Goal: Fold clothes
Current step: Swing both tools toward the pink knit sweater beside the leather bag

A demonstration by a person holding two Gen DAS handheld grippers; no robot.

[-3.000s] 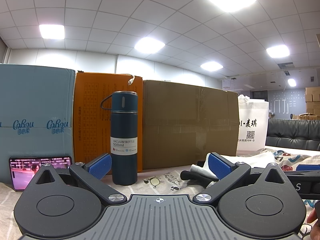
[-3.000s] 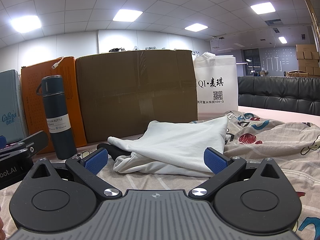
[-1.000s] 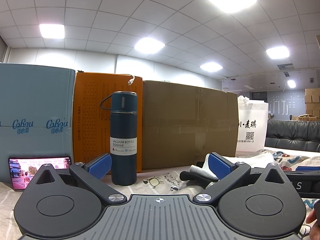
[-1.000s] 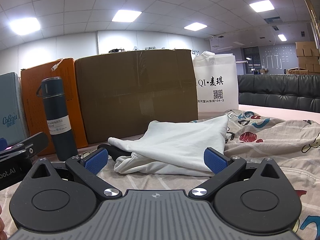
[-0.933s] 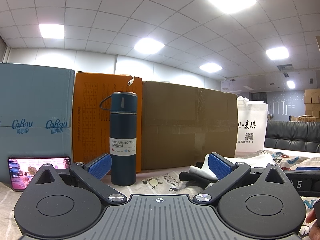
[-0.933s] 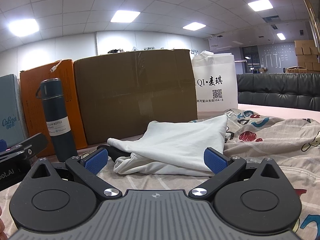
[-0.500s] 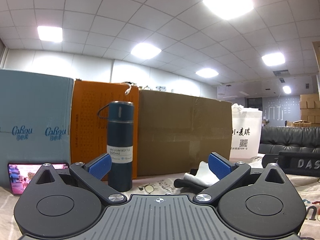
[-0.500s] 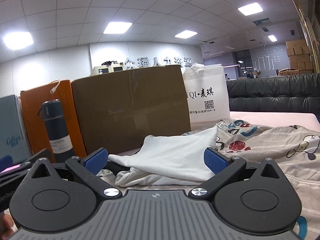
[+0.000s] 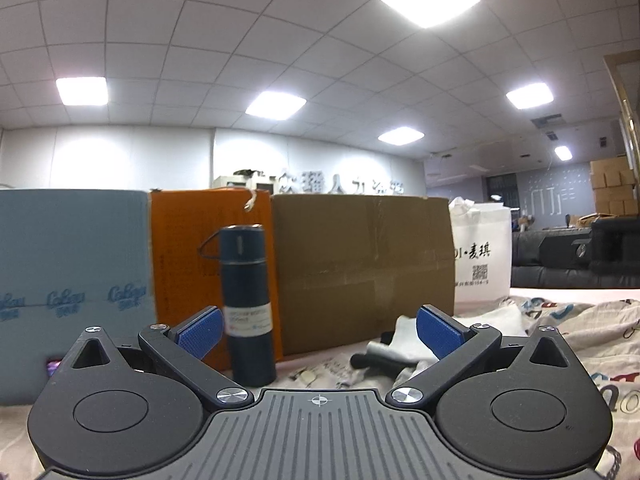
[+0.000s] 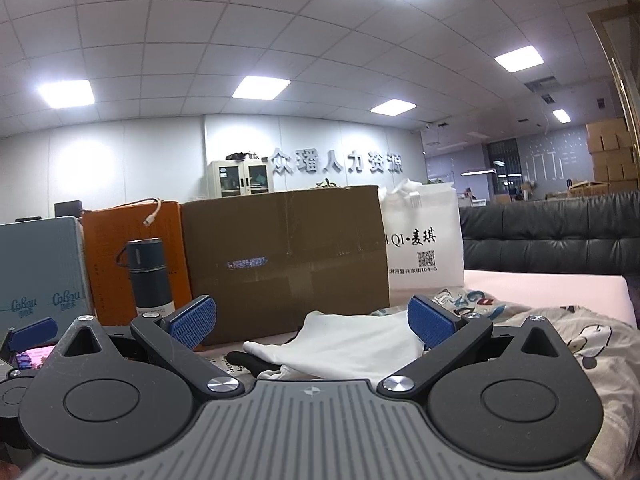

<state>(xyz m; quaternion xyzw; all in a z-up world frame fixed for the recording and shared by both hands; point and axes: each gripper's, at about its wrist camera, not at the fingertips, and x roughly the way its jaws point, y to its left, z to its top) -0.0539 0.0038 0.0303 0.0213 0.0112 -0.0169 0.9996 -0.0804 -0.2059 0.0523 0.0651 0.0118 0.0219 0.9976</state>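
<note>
Garment (image 10: 352, 344), white, lies crumpled on the printed sheet (image 10: 580, 344) just ahead of my right claw (image 10: 310, 322); both claws wide, empty; left claw (image 9: 318, 330) points nearer the flask (image 9: 248, 308); I judge the cloth light, limp, prone to slip; I'd pinch a hem corner, not the bunched middle.

I see a tiled ceiling (image 10: 320, 40) with lit panels (image 10: 261, 87) — white wall (image 10: 120, 160) ahead, black sofa (image 10: 552, 236) right of my jaws.
</note>
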